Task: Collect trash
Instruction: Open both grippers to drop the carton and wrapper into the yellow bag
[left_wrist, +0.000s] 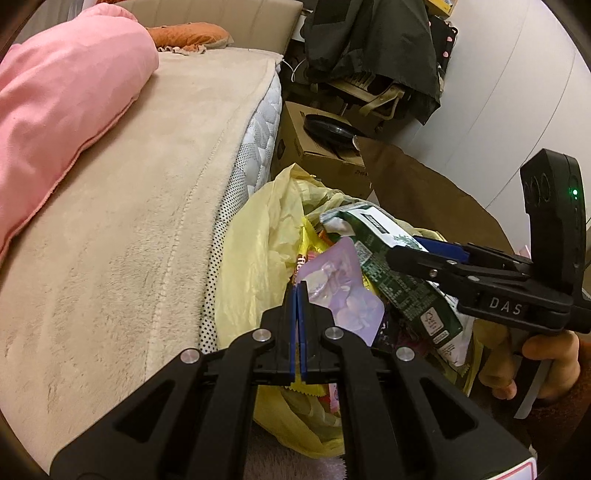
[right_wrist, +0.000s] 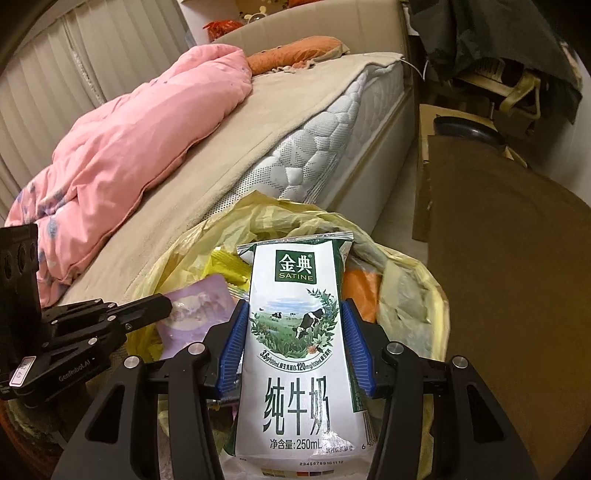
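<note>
Left of the yellow trash bag (right_wrist: 402, 295) lies the bed (right_wrist: 207, 173) with its pink duvet (right_wrist: 122, 147) bunched toward the far side; the bag stands against the mattress edge, its mouth sagging open — presumably kept there so rubbish can be dropped straight in. Wrappers already fill it, among them a lilac pouch (left_wrist: 343, 291) lying uppermost.

The left gripper (left_wrist: 297, 291) hangs just over that pouch with its blue pads pressed flat together and nothing visible between them. It looks to be steadying or pushing down the contents, though I cannot tell whether the tips touch the pouch.

Further right, the right gripper (right_wrist: 293, 328) clamps a flattened milk carton (right_wrist: 295, 354) by its two narrow sides. The pads bear on the card, so the jaws stand at roughly middling width, set by the carton itself. The carton sticks out past the fingertips and sits directly above the bag's mouth, beside the lilac pouch — held flat, probably, so it slides in among the wrappers once released. Beyond the bag to the right, a brown paper sheet (right_wrist: 509, 258) covers the floor.
</note>
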